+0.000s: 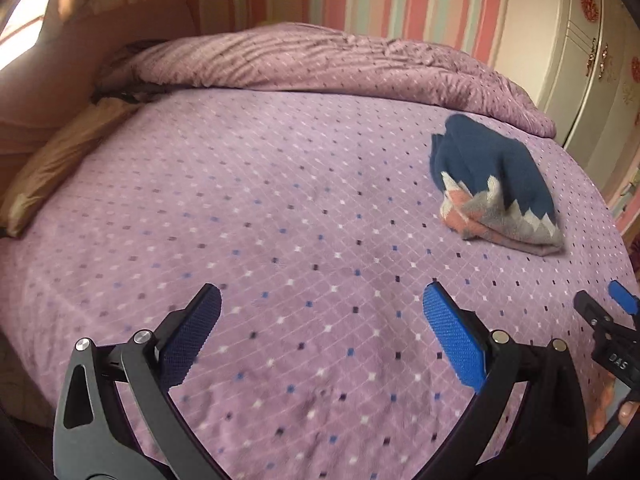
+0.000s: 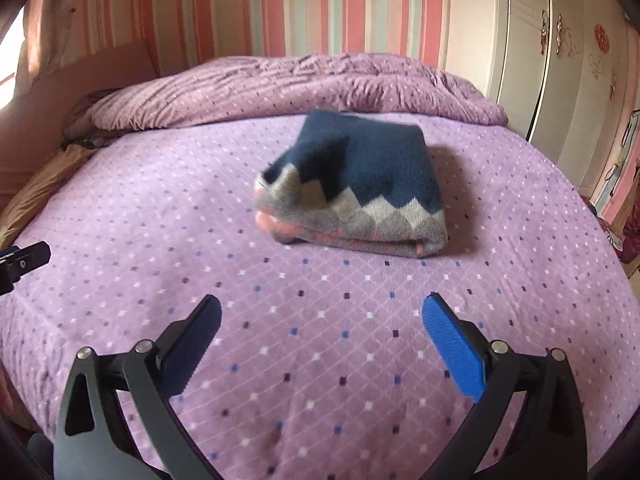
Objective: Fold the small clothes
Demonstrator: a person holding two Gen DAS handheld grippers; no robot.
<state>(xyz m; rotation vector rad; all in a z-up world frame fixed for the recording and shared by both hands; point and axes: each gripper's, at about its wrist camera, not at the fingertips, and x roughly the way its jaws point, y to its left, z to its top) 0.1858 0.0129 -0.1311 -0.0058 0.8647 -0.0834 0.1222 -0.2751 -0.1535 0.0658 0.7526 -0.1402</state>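
Folded knit garment (image 2: 352, 184), navy with grey, white and pink zigzag band, lies in a compact bundle on the purple diamond-print bedspread (image 2: 280, 360). Looks like a small sweater, but motion blur leaves that unsure. In the right wrist view it sits ahead of the right gripper (image 2: 322, 334), near but apart. In the left wrist view it is off to the right, well apart from the left gripper (image 1: 322, 322).

Both grippers: jaws spread wide, nothing between the pads, not touching cloth. The right gripper's tip also pokes into the left view at far right.

Progress: fold on this piece appears done, with layers stacked and the band edge facing the cameras. One corner at the left of the bundle looks a bit loose. No other small clothes visible on the bed, so likely end of task or a final tidy left. Rumpled duvet (image 2: 280, 84) bunched behind, wardrobe (image 2: 560, 60) at right.
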